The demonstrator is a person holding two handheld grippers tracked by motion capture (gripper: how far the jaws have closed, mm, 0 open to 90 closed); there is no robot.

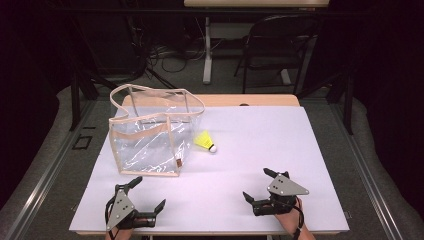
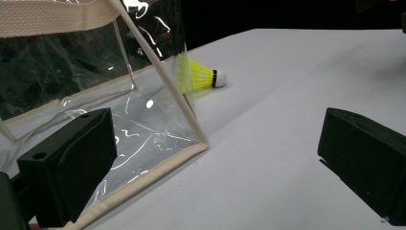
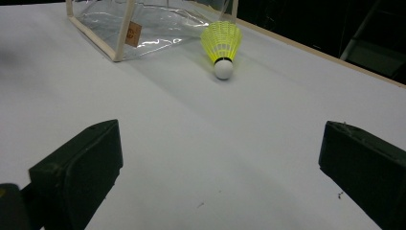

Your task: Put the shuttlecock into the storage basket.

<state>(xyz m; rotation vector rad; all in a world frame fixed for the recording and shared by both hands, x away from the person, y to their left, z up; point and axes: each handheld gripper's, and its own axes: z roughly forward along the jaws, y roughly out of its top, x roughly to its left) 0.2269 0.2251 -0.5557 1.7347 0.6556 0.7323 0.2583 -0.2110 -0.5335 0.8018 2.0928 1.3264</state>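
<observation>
1. Left gripper (image 1: 146, 196): low at the near-left edge of the tabletop (image 1: 280, 150), jaws wide apart and empty. In its own view the near corner of the bag (image 2: 143, 124) sits just ahead of the left jaw, not touching.
2. Bag (image 1: 150, 132): clear plastic with beige trim, upright, mouth open upward, on the left half of the tabletop. It stands between the left gripper and the shuttlecock.
3. Shuttlecock (image 1: 206, 141): yellow skirt, white cork, lying on its side on the tabletop just beside the bag's right wall. Whether the skirt touches the wall, cannot tell.
4. Long axis: in the high view the cork points toward the near-right, skirt toward the bag. In the right gripper view the shuttlecock (image 3: 222, 45) lies straight ahead, cork end nearest the jaws, axis roughly in line with the approach.
5. Right gripper (image 1: 260, 187): near-right edge, jaws wide apart and empty, well apart from the shuttlecock, open tabletop between.
6. Judgement: the right gripper has the unobstructed line, while the left would have to go round the bag. A grasp across the cork or lower skirt looks likely, calling for a forward-left reach.
</observation>
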